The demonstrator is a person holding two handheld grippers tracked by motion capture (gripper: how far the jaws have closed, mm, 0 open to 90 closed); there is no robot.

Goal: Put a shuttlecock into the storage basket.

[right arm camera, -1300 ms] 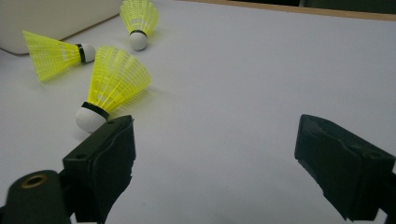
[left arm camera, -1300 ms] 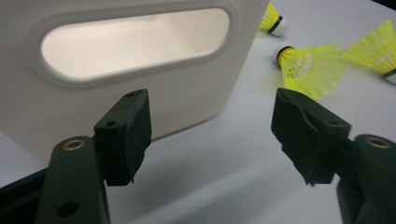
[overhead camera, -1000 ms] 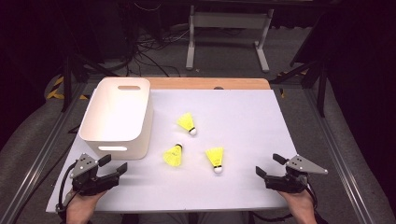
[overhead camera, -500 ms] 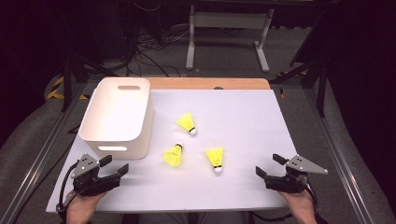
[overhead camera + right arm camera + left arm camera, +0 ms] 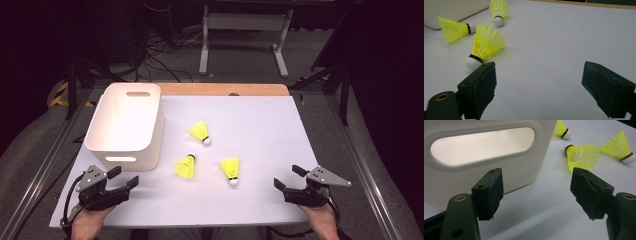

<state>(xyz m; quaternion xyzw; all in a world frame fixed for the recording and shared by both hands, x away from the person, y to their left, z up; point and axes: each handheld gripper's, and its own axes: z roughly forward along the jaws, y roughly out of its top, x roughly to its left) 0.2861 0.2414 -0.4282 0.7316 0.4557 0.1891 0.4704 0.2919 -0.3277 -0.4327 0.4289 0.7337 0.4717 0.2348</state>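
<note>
On the white-covered desk (image 5: 260,125) three yellow plastic shuttlecocks lie on their sides in a loose cluster near the middle: the far shuttlecock (image 5: 200,132), the middle shuttlecock (image 5: 185,166) just beside the white rectangular plastic basket (image 5: 125,125), and the near shuttlecock (image 5: 231,170). The basket sits along the desk's left edge. The left gripper (image 5: 121,178) rests at the near left corner, jaws spread apart and empty, close to the basket's handled wall. The right gripper (image 5: 287,177) rests by the near right edge, jaws wide apart, empty. Bare surface stretches between the right gripper and the near shuttlecock.
</note>
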